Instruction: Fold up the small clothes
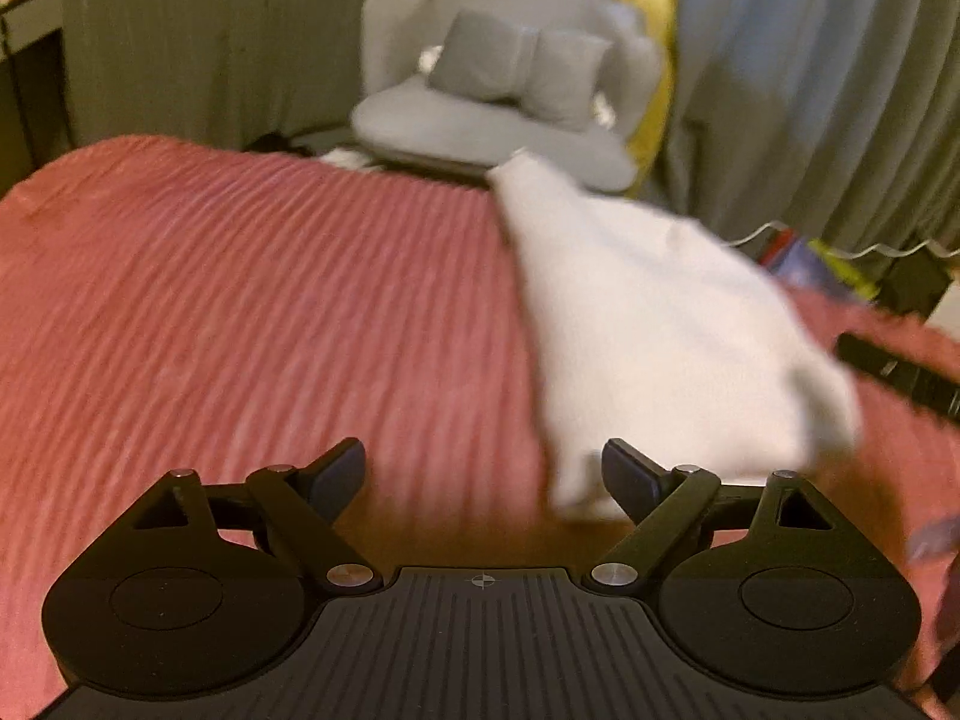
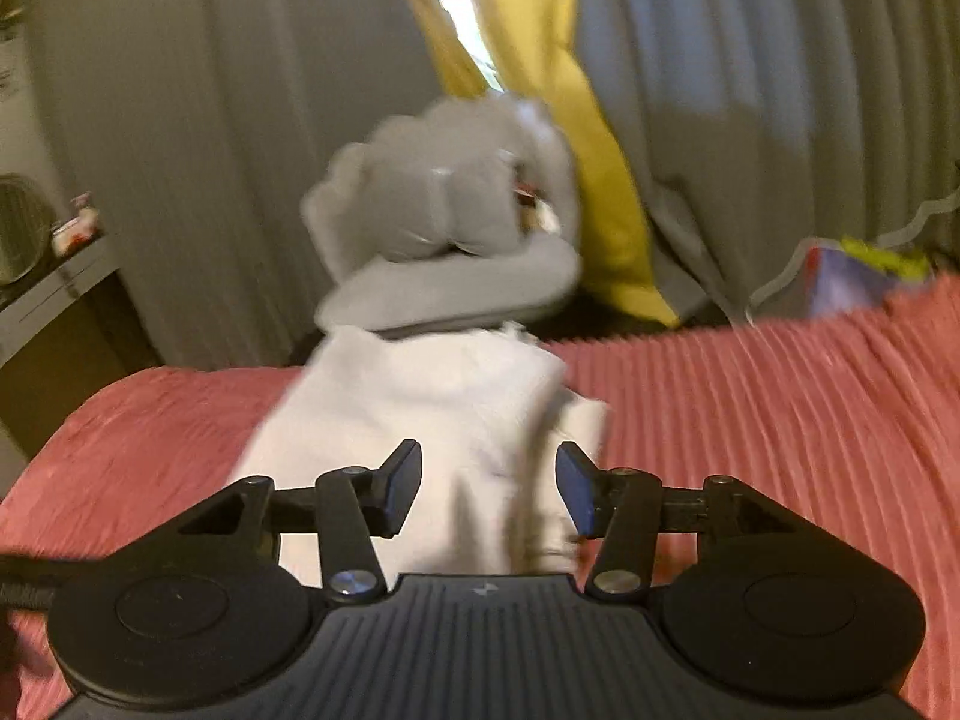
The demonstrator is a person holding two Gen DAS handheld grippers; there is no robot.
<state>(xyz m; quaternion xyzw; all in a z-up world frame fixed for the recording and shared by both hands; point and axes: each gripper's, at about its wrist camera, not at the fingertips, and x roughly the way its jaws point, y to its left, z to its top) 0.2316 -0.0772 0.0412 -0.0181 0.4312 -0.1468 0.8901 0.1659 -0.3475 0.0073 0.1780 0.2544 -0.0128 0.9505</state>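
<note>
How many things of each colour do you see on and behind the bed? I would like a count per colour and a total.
White: 1, the small cloth on the bed.
Pink: 1, the ribbed bedspread.
Grey: 1, the padded chair behind the bed.
Yellow: 1, the curtain strip.
Total: 4

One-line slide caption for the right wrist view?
Right gripper, jaws apart, faces a white garment on the pink ribbed bedspread; grey cushioned chair and curtains behind.
</note>
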